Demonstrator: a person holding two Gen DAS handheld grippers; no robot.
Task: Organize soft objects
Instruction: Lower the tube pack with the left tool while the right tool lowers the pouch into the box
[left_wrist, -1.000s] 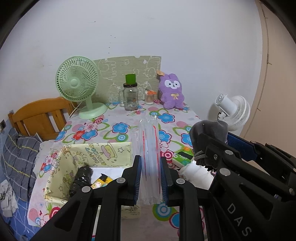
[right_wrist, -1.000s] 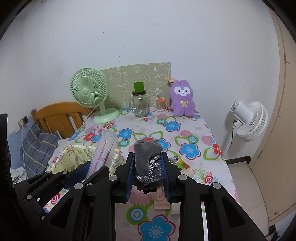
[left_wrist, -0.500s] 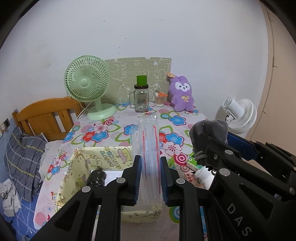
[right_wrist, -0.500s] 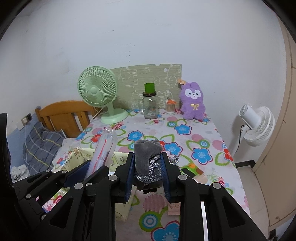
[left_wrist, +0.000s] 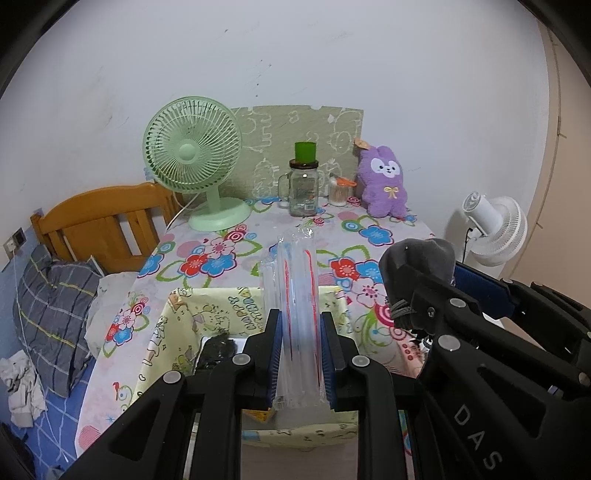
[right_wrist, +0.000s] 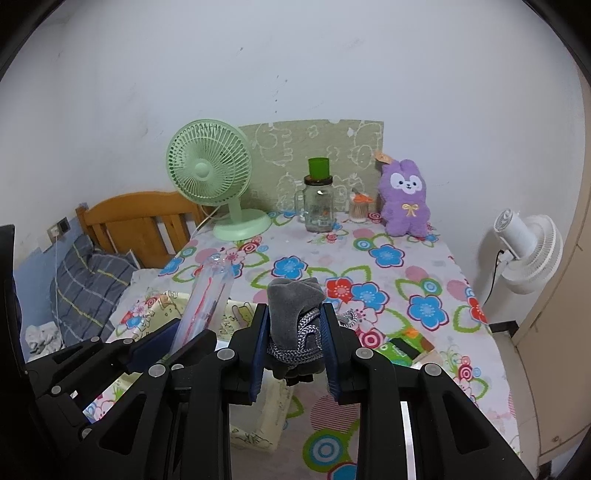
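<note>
Floral tablecloth (left_wrist: 207, 258) stretches ahead of both grippers. Yellow fabric box (left_wrist: 207, 314) sits directly below and ahead of the left gripper (left_wrist: 300, 354), black item inside. Left gripper clamped tight on a clear plastic packet (left_wrist: 295, 295), standing upright. To its right, right gripper (right_wrist: 294, 332) pinched on a grey sock bundle (right_wrist: 293, 295).

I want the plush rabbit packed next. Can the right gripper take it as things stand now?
Probably not yet. The right gripper is shut on a grey cloth bundle, and the purple plush rabbit sits far off by the wall.
</note>
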